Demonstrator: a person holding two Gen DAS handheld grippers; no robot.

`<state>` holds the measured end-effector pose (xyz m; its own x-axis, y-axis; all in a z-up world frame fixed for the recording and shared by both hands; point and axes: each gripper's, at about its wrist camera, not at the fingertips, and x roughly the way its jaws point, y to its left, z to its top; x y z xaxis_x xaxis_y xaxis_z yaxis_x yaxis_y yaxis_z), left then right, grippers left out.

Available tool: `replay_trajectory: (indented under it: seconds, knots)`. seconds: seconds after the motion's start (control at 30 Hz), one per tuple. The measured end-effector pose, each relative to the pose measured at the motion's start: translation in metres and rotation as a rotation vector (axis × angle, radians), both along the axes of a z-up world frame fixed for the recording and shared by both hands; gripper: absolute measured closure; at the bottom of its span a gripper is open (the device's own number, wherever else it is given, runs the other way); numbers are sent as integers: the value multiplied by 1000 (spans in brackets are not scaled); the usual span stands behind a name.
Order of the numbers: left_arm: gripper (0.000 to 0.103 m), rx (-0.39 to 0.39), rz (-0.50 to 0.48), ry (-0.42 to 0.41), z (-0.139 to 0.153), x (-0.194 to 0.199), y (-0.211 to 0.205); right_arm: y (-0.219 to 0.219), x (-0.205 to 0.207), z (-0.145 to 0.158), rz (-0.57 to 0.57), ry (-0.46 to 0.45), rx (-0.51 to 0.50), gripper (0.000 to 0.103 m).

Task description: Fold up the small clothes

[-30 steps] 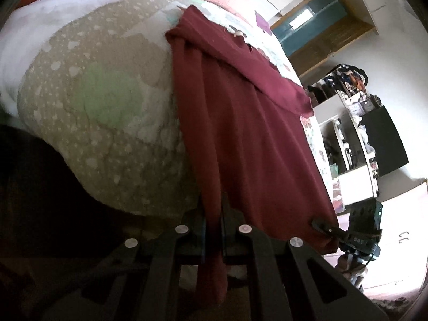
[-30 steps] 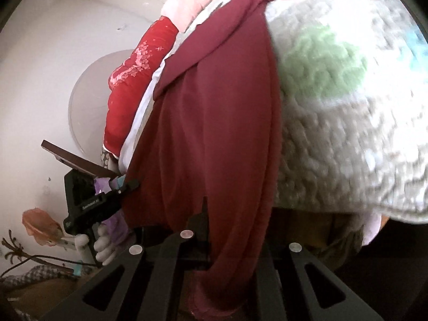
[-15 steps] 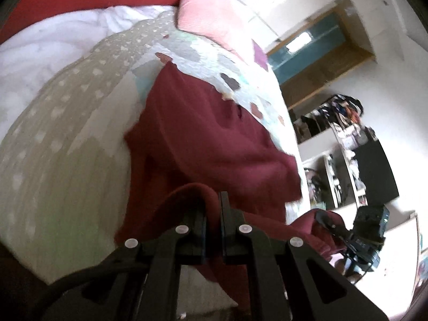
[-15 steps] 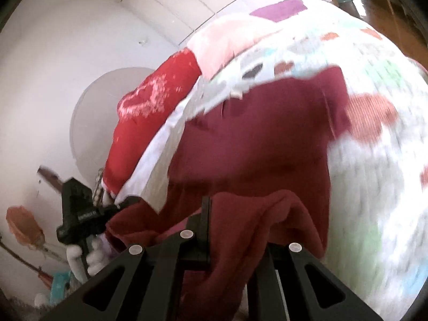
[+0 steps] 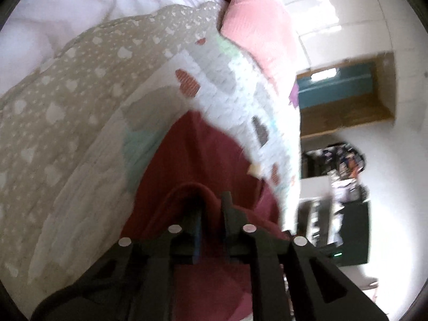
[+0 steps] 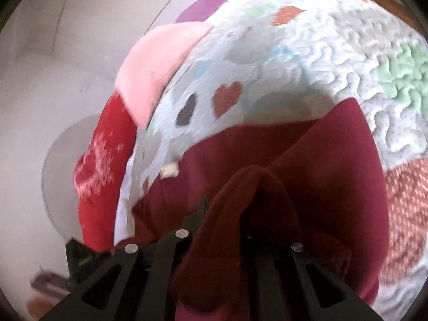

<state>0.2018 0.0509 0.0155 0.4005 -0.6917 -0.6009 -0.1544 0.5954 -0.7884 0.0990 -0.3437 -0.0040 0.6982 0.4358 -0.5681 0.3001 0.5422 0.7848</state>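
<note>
A dark red garment (image 5: 203, 160) lies on a patterned quilt (image 5: 80, 123) on a bed. My left gripper (image 5: 211, 208) is shut on a fold of the garment's near edge, with cloth bunched over its fingers. In the right wrist view the same garment (image 6: 334, 165) is doubled over, its near part lying over its far part. My right gripper (image 6: 227, 214) is shut on another bunch of the near edge, and cloth hides most of its right finger.
A pink pillow (image 5: 256, 26) and a red pillow (image 6: 107, 160) lie at the head of the bed with white bedding (image 5: 53, 13). Shelves and a dark cabinet (image 5: 347, 214) stand beyond the bed's right side. The quilt (image 6: 321, 53) stretches past the garment.
Both grippers have carried the garment's near edge forward over the rest of it, from hanging off the bed's edge to doubled over. The garment now looks much shorter.
</note>
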Motion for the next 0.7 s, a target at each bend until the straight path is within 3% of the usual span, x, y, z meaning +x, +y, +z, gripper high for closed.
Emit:
replay_trajectory:
  seconds: [0.03,0.07,0.1,0.17,0.2,0.3,0.37,0.43,0.53,0.7]
  knots:
    - [88,-32,10,-4,0,3,3,-4,2,-2,-13,-6,39,84]
    - [85,-53,16,-7,0,4,4,-8,5,-5,-31,-16,88,72]
    - [80,-76,21,-6,0,5,6,-11,5,-4,-52,-30,105,52]
    - [74,-100,36,1,-1,5,9,-16,6,3,-98,-68,109,34]
    - [72,-106,50,5,-1,6,11,-17,7,7,-106,-73,108,30]
    - [71,-129,80,0,4,5,22,-20,10,22,-122,-64,20,29]
    - [63,-84,103,-28,14,5,26,-19,6,33,-112,-70,-53,29]
    - [61,-20,108,-48,23,1,26,-10,1,46,-87,-81,-161,28]
    - [61,91,35,-104,37,-7,11,12,0,54,3,-91,-279,32]
    - [59,368,-110,-148,27,-26,-27,52,-9,35,168,-61,-411,39]
